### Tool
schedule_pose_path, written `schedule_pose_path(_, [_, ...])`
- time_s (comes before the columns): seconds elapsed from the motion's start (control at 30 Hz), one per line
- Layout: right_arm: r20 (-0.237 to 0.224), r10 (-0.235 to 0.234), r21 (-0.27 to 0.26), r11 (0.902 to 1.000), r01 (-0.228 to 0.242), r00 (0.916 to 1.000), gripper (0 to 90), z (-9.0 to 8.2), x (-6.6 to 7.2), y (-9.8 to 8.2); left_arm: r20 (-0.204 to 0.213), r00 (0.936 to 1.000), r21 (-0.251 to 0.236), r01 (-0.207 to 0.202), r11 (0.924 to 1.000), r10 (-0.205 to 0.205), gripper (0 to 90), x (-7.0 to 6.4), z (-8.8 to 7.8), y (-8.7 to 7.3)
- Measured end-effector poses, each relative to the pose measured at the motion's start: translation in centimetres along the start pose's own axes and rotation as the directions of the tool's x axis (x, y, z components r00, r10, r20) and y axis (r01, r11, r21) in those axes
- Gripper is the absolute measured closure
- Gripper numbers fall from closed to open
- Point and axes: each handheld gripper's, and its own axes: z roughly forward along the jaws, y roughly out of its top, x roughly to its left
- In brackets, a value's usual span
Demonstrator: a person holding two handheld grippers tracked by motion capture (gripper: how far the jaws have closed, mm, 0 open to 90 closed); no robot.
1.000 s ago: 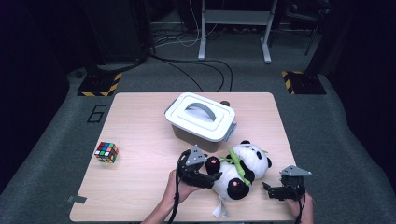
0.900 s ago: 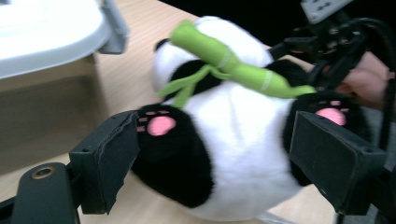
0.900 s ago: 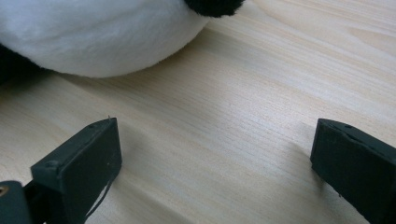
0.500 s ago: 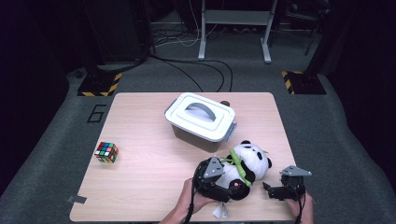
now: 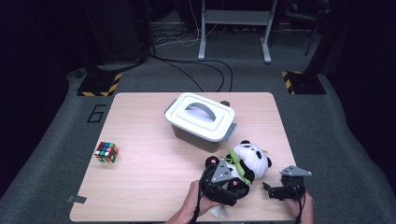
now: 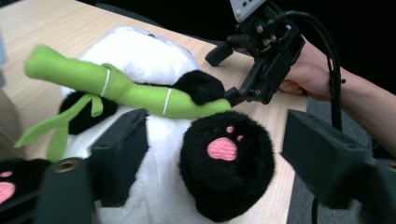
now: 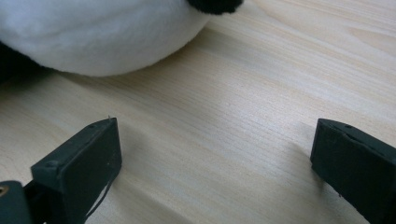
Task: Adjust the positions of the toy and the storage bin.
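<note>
At the table's (image 5: 140, 140) near edge, the left gripper (image 6: 215, 154) has slid over the plush panda (image 5: 245, 161); its jaws have been closing around a black paw, not yet pinching. The right gripper (image 7: 215, 158) rests spread on bare wood beside it. The lidded box (image 5: 201, 119) crowds behind; open tabletop lies leftward.

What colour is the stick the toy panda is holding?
Bright green with thin white bands: the stick on the panda, best seen in the left gripper view.
</note>
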Motion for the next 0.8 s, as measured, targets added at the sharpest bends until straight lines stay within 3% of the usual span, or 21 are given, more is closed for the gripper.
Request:
schedule_pose_path(0.17, [0.000,0.000,0.000,1.0000,0.000,1.0000,1.2,0.0,0.0,0.0,0.039,0.9992,0.015,-0.013,0.9998,0.012,54.2,-0.1,0.6,-0.7])
schedule_pose_path(0.27, [0.000,0.000,0.000,1.0000,0.000,1.0000,1.1,0.0,0.0,0.0,0.027,0.9988,0.027,-0.041,0.9988,0.041,63.1,-0.2,0.3,-0.8])
schedule_pose_path(0.5, [0.000,-0.001,0.000,1.0000,0.001,1.0000,1.2,0.0,0.0,0.0,0.048,0.9975,0.026,-0.054,0.9982,0.053,68.1,1.0,-1.4,-1.3])
schedule_pose_path(0.8, [0.000,0.000,0.000,1.0000,0.000,1.0000,1.2,0.0,0.0,0.0,0.094,0.9940,0.067,-0.062,0.9958,0.055,68.8,2.7,-4.3,-2.4])
